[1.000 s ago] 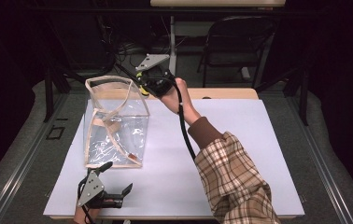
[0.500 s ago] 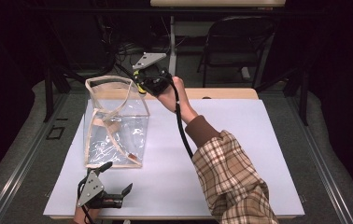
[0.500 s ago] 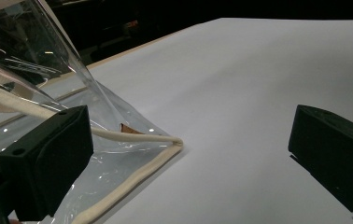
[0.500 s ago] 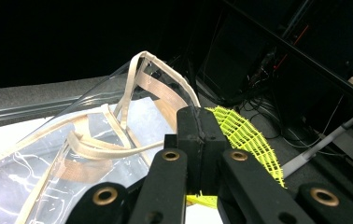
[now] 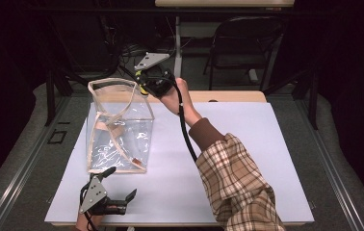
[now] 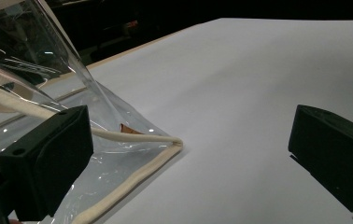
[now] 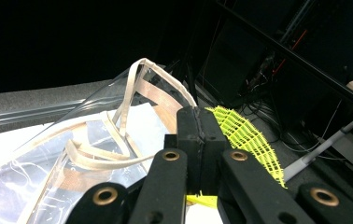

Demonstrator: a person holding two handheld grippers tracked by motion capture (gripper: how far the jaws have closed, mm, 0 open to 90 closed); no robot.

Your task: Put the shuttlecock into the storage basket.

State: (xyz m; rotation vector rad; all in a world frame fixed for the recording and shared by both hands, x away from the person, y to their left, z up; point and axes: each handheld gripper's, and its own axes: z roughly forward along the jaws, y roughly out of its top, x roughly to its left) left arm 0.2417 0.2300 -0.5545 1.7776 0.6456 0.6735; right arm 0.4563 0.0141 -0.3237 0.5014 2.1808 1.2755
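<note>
Now my right claw (image 7: 198, 122), in the upper middle of the high view, is pressed together on a bright yellow plastic mesh piece (image 7: 242, 135), just beside the open top of the clear plastic bag with cream fabric trim (image 5: 117, 127). My left claw (image 5: 115, 186), lower left, rests with jaws apart. I judge the next move is lowering the mesh into the bag.
</note>
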